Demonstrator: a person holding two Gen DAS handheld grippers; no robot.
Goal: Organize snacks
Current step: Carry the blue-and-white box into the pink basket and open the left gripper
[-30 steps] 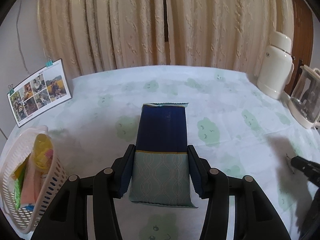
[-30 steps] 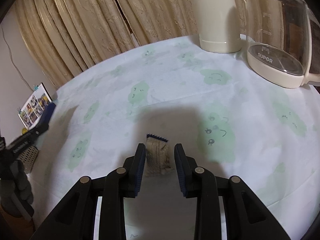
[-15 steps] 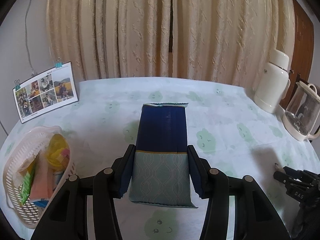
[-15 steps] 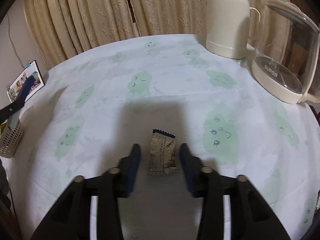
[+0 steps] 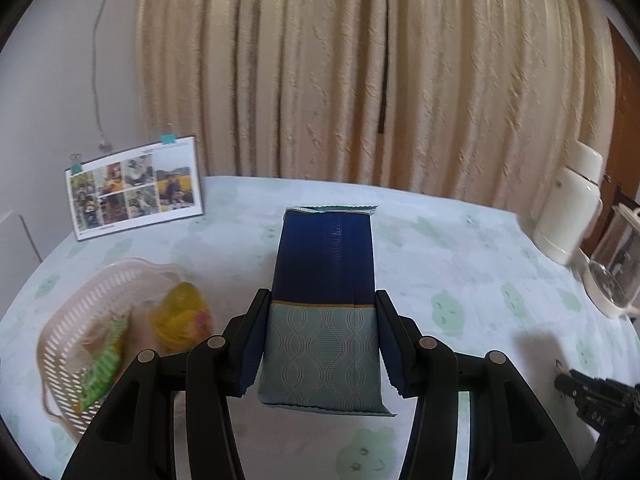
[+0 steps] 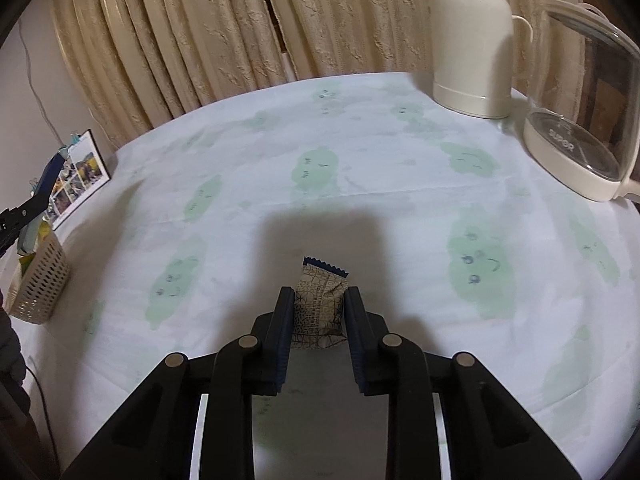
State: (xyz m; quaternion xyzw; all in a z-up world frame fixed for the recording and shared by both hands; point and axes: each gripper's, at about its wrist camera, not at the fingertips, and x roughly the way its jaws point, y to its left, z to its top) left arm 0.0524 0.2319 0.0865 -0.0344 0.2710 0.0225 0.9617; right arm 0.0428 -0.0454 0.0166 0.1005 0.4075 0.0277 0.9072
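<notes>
1. While the left gripper (image 5: 320, 316) clamps a blue-and-teal snack packet (image 5: 324, 300) above the table (image 5: 460, 248), a pink basket (image 5: 72, 344) of snacks sits to its left.
2. The right gripper (image 6: 319, 300) pinches a small patterned snack (image 6: 320, 304) — it lies on the tablecloth, near the table's front edge.

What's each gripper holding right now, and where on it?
The left gripper clamps the blue snack pack by the side edges of its near, patterned end. The right gripper pinches the small patterned wrapper across its sides.
</notes>
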